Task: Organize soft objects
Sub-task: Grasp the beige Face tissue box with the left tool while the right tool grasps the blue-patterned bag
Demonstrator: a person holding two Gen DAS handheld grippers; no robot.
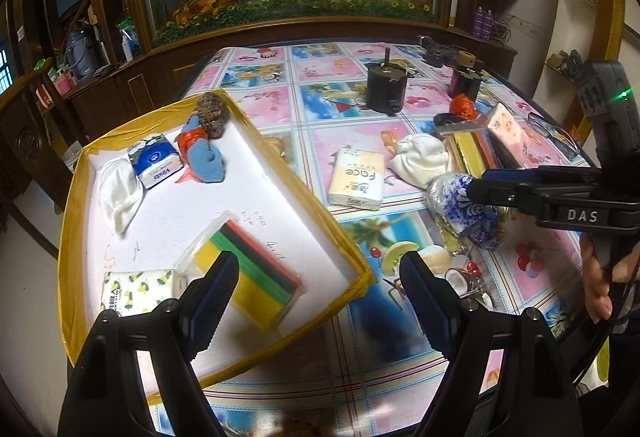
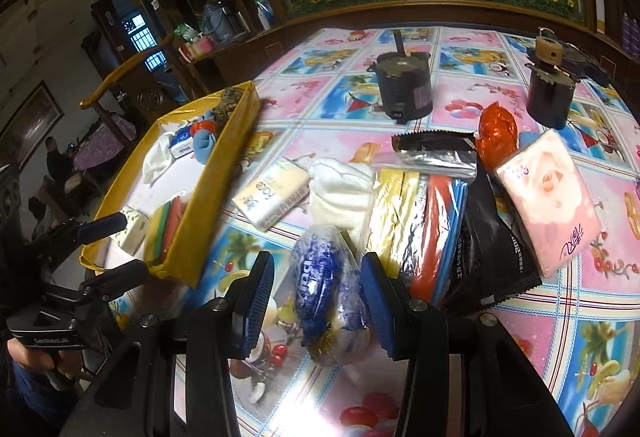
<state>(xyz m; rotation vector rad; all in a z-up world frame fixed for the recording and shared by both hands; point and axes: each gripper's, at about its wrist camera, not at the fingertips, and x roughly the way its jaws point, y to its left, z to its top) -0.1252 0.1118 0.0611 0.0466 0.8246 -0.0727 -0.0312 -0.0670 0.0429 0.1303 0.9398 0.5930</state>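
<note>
Left tongs (image 1: pixel 320 277) gaping wide, empty, above the near corner of the yellow-rimmed tray (image 1: pixel 344 233). Inside that tray: white sock (image 1: pixel 118 193) at 9 o'clock, Vinda tissue pack (image 1: pixel 154 165) beside it, blue sock (image 1: pixel 206 157) and a dark patterned roll (image 1: pixel 212 115) toward 12, striped cloth pack (image 1: pixel 256 269) and lemon-print tissue pack (image 1: pixel 138 291) toward 6. On the desk (image 1: pixel 340 105), right of the tray: Face tissue pack (image 1: pixel 356 177), white bundle (image 1: pixel 420 159). Right tongs (image 2: pixel 318 305) narrowed onto the blue-and-white wrapped bundle (image 2: pixel 324 277), raised just above the desk at 5 o'clock from the tray. Pink tissue pack (image 2: pixel 548 193) farthest right.
</note>
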